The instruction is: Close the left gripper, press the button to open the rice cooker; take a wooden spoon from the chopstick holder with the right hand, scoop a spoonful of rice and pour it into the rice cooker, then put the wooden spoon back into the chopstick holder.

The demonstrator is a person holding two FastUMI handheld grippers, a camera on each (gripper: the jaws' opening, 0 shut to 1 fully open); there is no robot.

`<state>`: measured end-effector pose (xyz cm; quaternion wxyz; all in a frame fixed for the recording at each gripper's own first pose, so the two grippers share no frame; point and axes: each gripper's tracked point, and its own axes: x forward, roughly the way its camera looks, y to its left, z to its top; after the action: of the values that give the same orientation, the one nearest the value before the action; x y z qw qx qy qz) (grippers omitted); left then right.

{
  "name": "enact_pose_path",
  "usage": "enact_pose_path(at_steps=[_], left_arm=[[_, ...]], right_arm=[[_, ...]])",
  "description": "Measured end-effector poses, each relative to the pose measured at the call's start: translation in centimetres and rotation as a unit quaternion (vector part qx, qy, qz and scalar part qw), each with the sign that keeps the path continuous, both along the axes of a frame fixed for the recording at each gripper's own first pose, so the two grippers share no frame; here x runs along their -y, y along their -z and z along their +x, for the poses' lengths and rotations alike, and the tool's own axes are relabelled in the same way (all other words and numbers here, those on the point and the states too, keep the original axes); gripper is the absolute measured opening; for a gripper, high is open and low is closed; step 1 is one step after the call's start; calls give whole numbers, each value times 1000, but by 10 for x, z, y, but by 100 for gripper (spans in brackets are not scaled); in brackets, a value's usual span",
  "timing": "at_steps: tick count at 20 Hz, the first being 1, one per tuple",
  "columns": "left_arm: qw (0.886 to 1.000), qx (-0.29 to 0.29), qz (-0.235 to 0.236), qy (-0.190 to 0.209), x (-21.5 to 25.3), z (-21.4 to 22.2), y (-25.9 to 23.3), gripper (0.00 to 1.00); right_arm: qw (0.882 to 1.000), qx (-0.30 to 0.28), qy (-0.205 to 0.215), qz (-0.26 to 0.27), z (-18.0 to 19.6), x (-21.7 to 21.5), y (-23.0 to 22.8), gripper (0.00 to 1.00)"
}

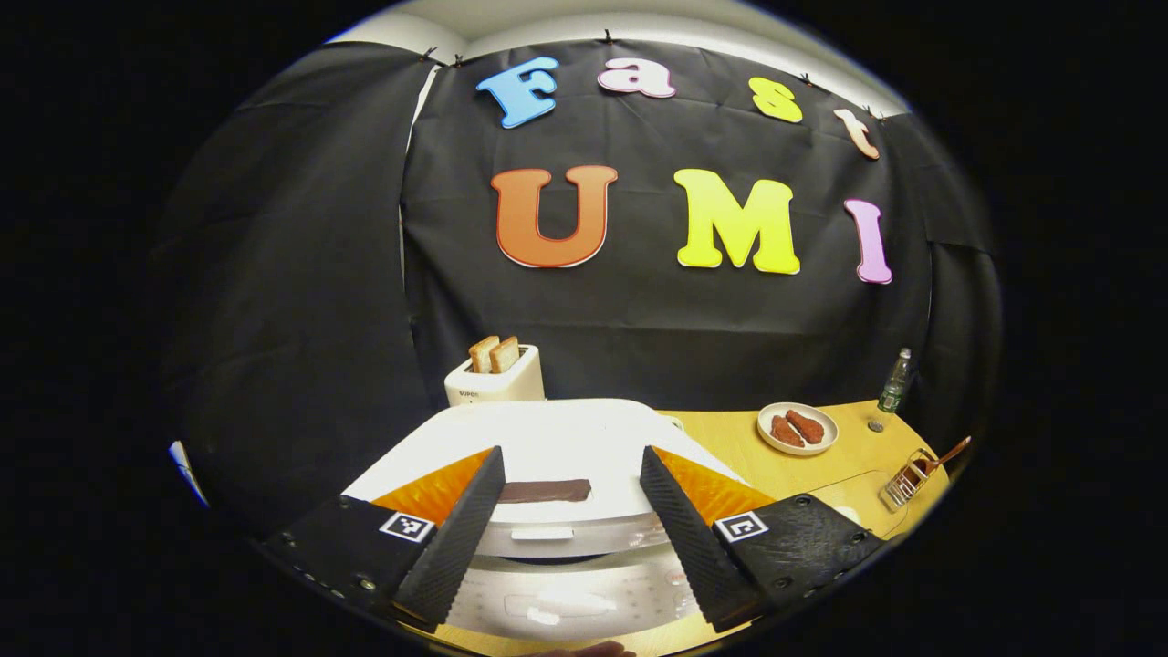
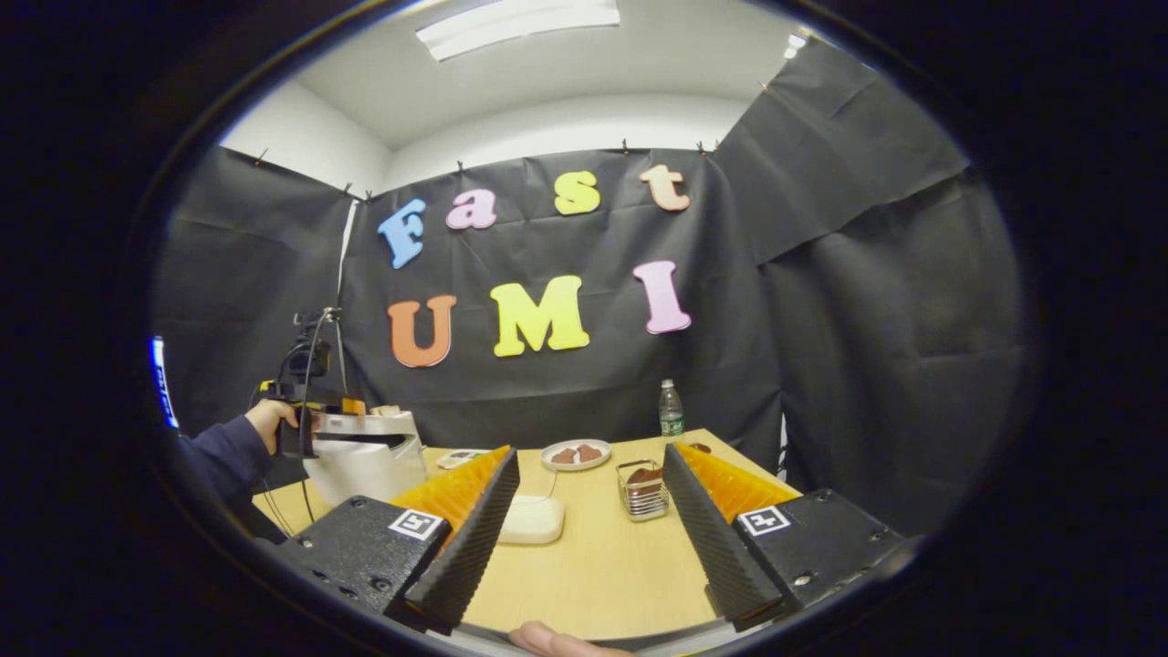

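My left gripper (image 1: pixel 571 452) stands open just above the white rice cooker (image 1: pixel 547 429), its fingers straddling the lid's front, where a dark strip (image 1: pixel 544 491) and a white latch button (image 1: pixel 541 533) sit. In the right gripper view the cooker (image 2: pixel 365 467) stands at the table's left, with a hand (image 2: pixel 270 420) holding the other gripper over it. The wire chopstick holder (image 2: pixel 643 491) stands ahead of my open right gripper (image 2: pixel 591 452), slightly right. The same holder (image 1: pixel 906 481) has the wooden spoon (image 1: pixel 951 453) leaning out of it. A white rice container (image 2: pixel 533 518) lies beside my right gripper's left finger.
A white toaster (image 1: pixel 494 376) with two bread slices stands behind the cooker. A plate of sausages (image 2: pixel 575 453) and a water bottle (image 2: pixel 671 411) stand toward the back of the wooden table (image 2: pixel 593 566). Black cloth walls close in the booth.
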<state>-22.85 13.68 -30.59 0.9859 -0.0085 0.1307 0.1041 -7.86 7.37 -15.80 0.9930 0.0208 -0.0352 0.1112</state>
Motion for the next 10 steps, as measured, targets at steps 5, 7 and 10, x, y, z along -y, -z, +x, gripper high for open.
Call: enact_pose_path(at_steps=[5,7,10], left_arm=[[998,-55,-6,1,0,-12,30,98],[998,-57,-2,9,1,-17,30,99],[998,-57,-12,18,0,-27,31,99]], right_arm=[[1000,7,0,-16,-12,-11,-4,100],[1000,2,-9,-19,-11,-23,-2,100],[999,-7,-20,-24,-3,-43,2,100]])
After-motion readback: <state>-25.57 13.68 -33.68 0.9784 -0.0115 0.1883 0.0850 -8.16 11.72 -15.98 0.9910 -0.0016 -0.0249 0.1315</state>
